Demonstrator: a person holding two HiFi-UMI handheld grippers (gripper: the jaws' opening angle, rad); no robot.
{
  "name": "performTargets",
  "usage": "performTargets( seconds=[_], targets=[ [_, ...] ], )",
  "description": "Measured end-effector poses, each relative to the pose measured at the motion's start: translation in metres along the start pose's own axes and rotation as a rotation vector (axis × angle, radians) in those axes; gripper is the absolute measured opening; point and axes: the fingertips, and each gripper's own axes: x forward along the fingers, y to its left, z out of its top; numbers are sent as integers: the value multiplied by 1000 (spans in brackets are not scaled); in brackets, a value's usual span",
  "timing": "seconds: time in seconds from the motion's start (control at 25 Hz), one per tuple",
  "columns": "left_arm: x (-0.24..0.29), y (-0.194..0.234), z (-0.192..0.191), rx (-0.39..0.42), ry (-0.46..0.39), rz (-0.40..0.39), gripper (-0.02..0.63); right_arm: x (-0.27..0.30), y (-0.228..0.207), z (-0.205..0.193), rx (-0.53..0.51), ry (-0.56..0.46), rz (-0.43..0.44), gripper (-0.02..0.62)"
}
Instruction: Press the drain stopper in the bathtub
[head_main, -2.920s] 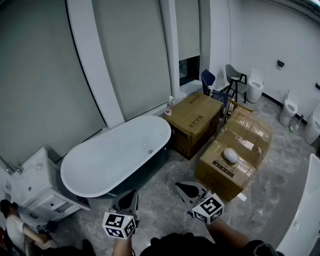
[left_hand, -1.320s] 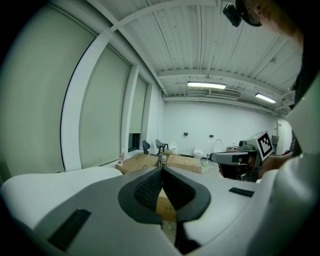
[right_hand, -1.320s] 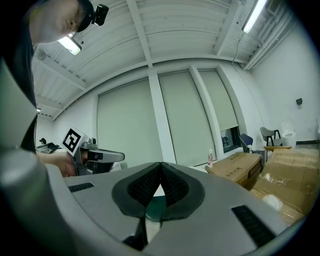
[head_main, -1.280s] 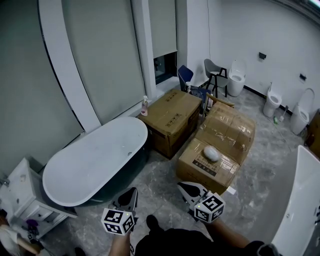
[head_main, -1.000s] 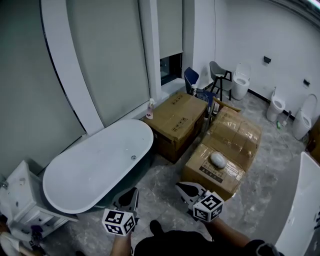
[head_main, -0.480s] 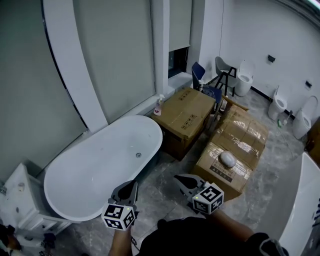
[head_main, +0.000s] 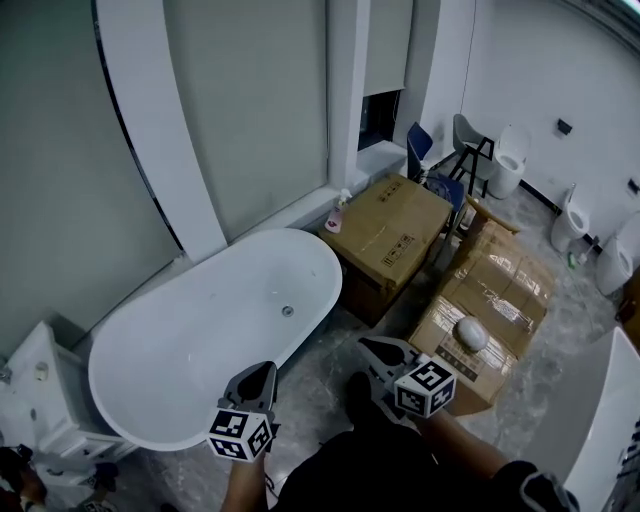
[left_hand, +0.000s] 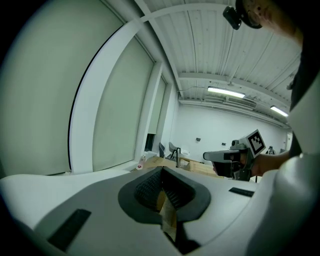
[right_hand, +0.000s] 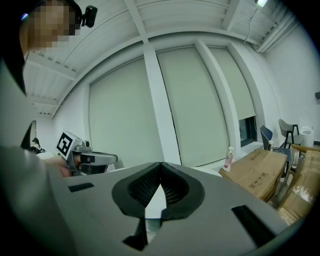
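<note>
— Two grippers: how do they stand?
— The left gripper (head_main: 262, 375) and right gripper (head_main: 372, 348) each have their ribbed dark jaws pressed together on nothing, low over the marbled grey floor (head_main: 325, 335)
— And the drain stopper (head_main: 288, 311)?
— It's a small round metal disc, face up in the bottom of the smooth white oval bathtub (head_main: 190, 350). The tub's long axis runs lower left to upper right. The stopper sits towards the upper-right end, beyond the near rim and well apart from both grippers

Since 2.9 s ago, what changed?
The person has stepped closer to the bathtub. It and its drain stopper now look larger in the head view. Nothing was taken hold of or let go. The left tool and right tool stay shut, empty and held low.
</note>
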Motion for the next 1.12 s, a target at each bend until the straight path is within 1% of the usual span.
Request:
performTargets(
  seconds=[0.12,0.24,0.32,0.44,0.52,0.76,0.96,1.12],
  targets=[
    [27,29,6,-16,10,48,11,34,-37,10,-4,16,15,14],
    [66,60,13,-38,16,98,11,76,-75,19,12,27,61,14],
    [99,73,20,-58,27,113,11,104,-100,28,8,46,89,14],
    [152,84,30,-72,54,106,11,139,-137,42,-13,71,128,14],
    [189,94,33,-77,78,100,11,159,-164,46,-26,93,138,14],
    [293,113,54,-83,97,68,11,199,-242,45,26,131,156,14],
    [335,111,73,-60,90,68,11,214,-279,53,10,136,186,14],
    [346,124,69,-68,113,83,11,232,-287,59,18,123,194,14]
  ],
)
